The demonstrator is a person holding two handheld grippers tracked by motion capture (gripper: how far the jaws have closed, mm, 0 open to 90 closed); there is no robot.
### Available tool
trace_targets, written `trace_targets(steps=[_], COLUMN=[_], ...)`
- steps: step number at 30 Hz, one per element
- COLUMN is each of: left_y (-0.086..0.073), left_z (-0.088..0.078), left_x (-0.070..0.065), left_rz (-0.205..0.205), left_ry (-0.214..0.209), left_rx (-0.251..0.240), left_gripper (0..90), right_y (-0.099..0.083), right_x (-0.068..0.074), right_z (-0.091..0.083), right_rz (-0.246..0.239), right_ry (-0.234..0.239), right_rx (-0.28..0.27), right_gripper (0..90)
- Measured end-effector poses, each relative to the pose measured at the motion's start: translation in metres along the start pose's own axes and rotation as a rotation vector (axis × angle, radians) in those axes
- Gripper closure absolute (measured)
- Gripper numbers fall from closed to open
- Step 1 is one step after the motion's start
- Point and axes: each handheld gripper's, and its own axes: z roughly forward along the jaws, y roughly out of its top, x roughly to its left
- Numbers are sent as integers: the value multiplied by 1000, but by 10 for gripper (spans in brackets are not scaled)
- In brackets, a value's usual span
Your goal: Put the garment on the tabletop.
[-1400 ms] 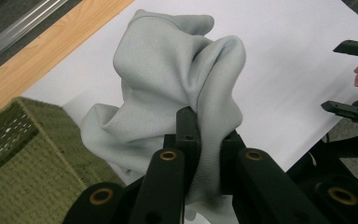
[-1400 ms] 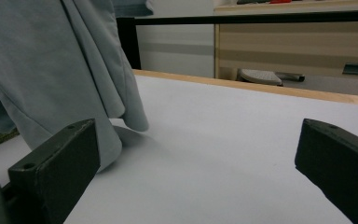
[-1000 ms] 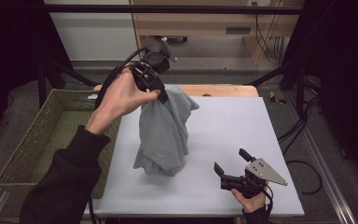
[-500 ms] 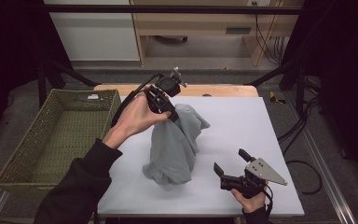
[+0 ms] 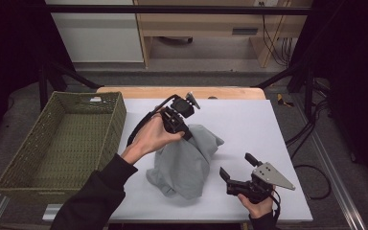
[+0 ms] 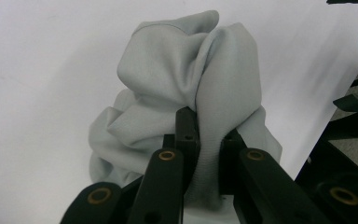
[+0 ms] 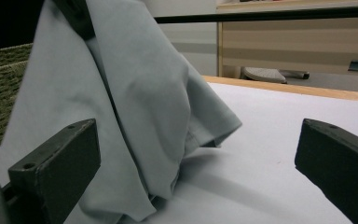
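at the near edge of the white worktop [image 5: 268, 124], toward its right corner, the right gripper [image 5: 239, 168] rests low in the person's right hand [image 5: 258, 206], its grey three-cornered plate [image 5: 272, 175] on top. its jaws stand wide apart with nothing between them, pointing left toward the cloth. in the right gripper view the two black jaws frame the bare white surface, and the grey cloth [image 7: 121, 107] rises just beyond the left one.

the grey cloth [image 5: 187, 160] sits in the middle of the worktop, a little nearer the near edge than the far one. its lower folds are bunched on the surface while its top is lifted into a peak. the left gripper [image 5: 188, 135] is clamped on that peak: in the left gripper view the jaws press together on a fold of the grey cloth [image 6: 186, 88], which hangs down from them in a crumpled heap onto the white surface. the left hand [image 5: 153, 136] holds this gripper from above, the dark sleeve [image 5: 91, 196] coming in from the near left corner, and a black cable [image 5: 141, 125] loops off its back.

beside the worktop's left edge stands a green woven basket [image 5: 17, 158]. past the far edge a strip of wooden tabletop [image 5: 124, 89] shows, and beyond it a wooden shelf unit [image 5: 211, 24] on the floor.
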Motion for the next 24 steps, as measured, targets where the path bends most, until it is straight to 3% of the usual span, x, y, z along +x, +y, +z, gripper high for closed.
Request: trace_targets(steps=[2, 3, 8, 11, 17, 20, 24], left_y=[-1, -2, -6, -8, -11, -11, -12], left_z=[6, 9, 24, 33, 41, 39, 32], left_x=[0, 0, 0, 0, -1, -1, -1], left_rz=[2, 0, -1, 7, 13, 21, 30], left_ry=[-8, -13, -33, -27, -44, -43, -21], left_rx=[4, 3, 13, 27, 29, 9, -55], left_gripper=[831, 830, 828, 827, 813, 724, 464], right_y=[0, 0, 0, 0, -1, -1, -1], right_x=[1, -1, -1, -1, -1, -1, 0], right_z=[-1, 0, 1, 1, 1, 1, 1], right_rz=[14, -8, -3, 6, 9, 11, 15], right_ry=[5, 1, -5, -2, 1, 2, 5], right_rx=[9, -1, 3, 2, 5, 6, 7], right_gripper=[3, 2, 2, 2, 3, 3, 3])
